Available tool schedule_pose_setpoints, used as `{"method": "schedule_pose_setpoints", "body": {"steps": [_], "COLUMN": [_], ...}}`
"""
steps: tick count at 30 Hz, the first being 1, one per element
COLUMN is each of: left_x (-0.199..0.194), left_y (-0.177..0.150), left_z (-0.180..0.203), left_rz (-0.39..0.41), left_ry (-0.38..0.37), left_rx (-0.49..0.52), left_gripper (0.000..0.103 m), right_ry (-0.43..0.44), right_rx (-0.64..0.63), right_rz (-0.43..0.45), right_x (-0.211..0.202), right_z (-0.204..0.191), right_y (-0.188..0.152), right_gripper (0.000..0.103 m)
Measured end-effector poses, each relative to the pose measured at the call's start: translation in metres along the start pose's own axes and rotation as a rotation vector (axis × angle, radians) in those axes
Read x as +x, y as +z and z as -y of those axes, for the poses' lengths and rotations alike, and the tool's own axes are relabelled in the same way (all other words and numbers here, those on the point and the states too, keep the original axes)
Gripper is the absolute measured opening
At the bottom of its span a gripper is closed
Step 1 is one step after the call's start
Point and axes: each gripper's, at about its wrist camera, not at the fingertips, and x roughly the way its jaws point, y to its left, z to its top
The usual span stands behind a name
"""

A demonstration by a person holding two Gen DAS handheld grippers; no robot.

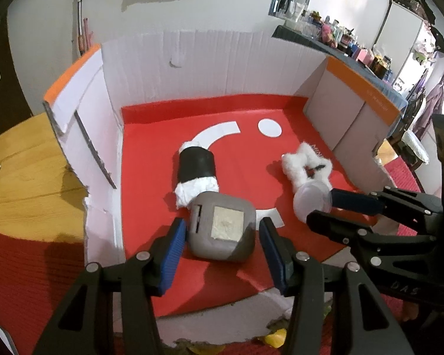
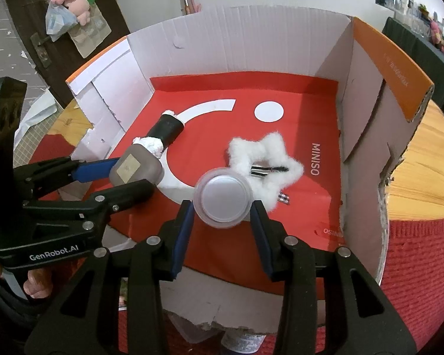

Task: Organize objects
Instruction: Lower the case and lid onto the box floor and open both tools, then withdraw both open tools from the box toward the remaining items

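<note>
Your left gripper (image 1: 220, 232) brackets the grey case (image 1: 222, 227), jaws half open, pads just beside its sides and not pressing. Your right gripper (image 2: 222, 207) brackets the round jar (image 2: 222, 199) the same way. Both things lie straight ahead on the red liner (image 2: 296, 136) in the cardboard box (image 2: 251, 38), with a black roll (image 1: 196, 162) and white fluff (image 2: 266, 153) beyond. A wooden table (image 1: 20, 183) stands beneath.
</note>
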Motion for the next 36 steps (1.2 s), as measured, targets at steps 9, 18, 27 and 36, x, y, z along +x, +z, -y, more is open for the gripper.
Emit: {"method": "schedule_pose_setpoints", "body": {"steps": [9, 18, 27, 36], "left_x": [-0.009, -0.024, -0.048, -0.069], "left_y": [-0.003, -0.012, -0.025, -0.039], "left_z": [0.002, 0.006, 0.012, 0.018], "left_rz": [0.020, 0.047, 0.098, 0.135], "left_ry": [0.012, 0.025, 0.045, 0.050], "left_rx": [0.000, 0.002, 0.005, 0.008], "left_gripper": [0.057, 0.065, 0.073, 0.081], "right_ry": [0.004, 0.003, -0.010, -0.026], "right_rx": [0.004, 0.000, -0.009, -0.017], "right_rz": [0.026, 0.074, 0.121, 0.168], "right_x": [-0.012, -0.037, -0.062, -0.086], "right_z": [-0.003, -0.011, -0.022, -0.032], "right_y": [-0.005, -0.013, -0.028, -0.042], "right_gripper": [0.048, 0.053, 0.063, 0.074]}}
